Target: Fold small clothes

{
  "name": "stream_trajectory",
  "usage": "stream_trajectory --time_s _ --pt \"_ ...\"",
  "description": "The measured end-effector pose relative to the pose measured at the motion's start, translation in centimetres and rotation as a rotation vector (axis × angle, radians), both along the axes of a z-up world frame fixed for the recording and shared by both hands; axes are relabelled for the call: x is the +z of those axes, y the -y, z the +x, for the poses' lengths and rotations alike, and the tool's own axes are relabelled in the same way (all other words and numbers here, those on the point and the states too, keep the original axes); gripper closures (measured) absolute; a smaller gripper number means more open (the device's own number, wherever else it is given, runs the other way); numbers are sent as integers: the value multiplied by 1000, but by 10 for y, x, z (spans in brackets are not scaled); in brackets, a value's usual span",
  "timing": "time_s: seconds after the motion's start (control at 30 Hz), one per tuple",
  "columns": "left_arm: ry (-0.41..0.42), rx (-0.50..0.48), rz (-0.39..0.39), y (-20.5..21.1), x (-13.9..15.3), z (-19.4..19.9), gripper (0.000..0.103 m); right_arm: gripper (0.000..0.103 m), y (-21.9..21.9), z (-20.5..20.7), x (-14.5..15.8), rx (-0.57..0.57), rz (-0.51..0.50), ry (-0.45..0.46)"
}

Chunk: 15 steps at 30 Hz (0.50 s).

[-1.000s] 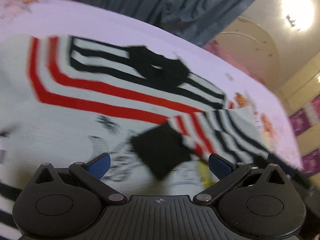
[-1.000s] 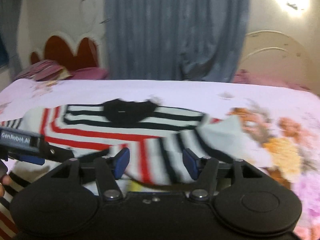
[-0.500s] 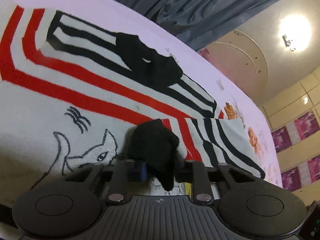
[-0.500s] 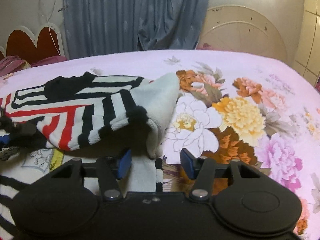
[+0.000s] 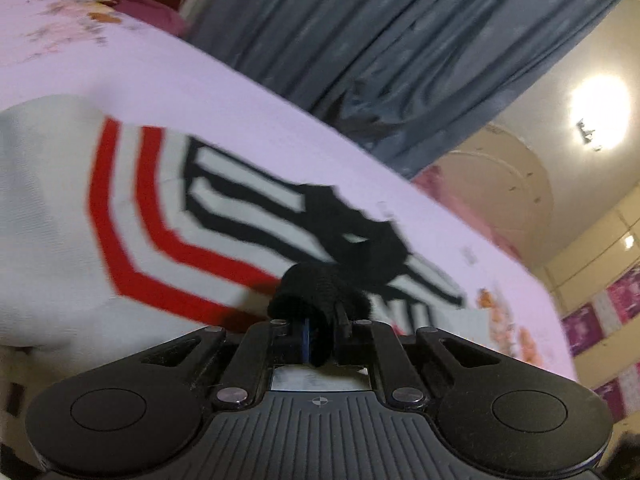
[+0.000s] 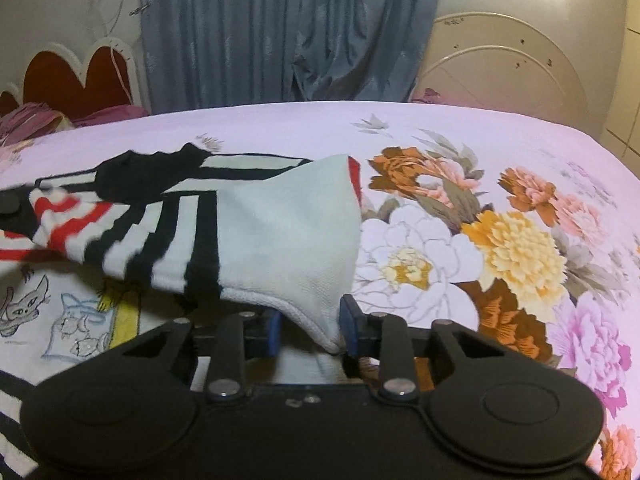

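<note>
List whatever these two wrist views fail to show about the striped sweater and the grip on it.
- Left wrist view: the white, red and black striped knit sweater is motion-blurred; its lower part is hidden behind the left gripper.
- Right wrist view: the right gripper body hides the sweater's hem; the left edge cuts off its far side.

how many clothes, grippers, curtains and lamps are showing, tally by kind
striped sweater: 1
grippers: 2, the left gripper and the right gripper
blue curtain: 1
ceiling lamp: 1
total: 5
</note>
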<state>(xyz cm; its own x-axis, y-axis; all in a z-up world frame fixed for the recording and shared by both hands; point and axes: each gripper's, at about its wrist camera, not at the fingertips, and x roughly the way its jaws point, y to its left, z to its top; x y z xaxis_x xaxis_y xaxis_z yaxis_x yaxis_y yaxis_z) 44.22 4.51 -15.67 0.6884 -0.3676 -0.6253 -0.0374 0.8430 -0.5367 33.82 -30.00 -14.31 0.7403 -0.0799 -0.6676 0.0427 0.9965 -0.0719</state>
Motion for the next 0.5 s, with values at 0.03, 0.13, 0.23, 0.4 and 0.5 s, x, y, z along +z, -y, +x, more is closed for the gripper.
stream_trajectory --time_s 0.03,0.13,0.23,0.4,0.5 --pt "-4 2 19 -1 -4 0 94 75 -2 0 0 5 0 -3" --pt "-11 9 47 -1 -13 -1 94 75 -5 -4 0 19 5 8" --pt "2 -15 109 -2 -16 -10 94 73 -6 -7 -9 43 -40 -31" --pt "-4 -21 135 -10 -5 -17 93 63 -1 -13 -2 69 -27 -65" --pt "-16 -17 163 -13 -6 -22 90 69 5 -16 -5 49 10 -80"
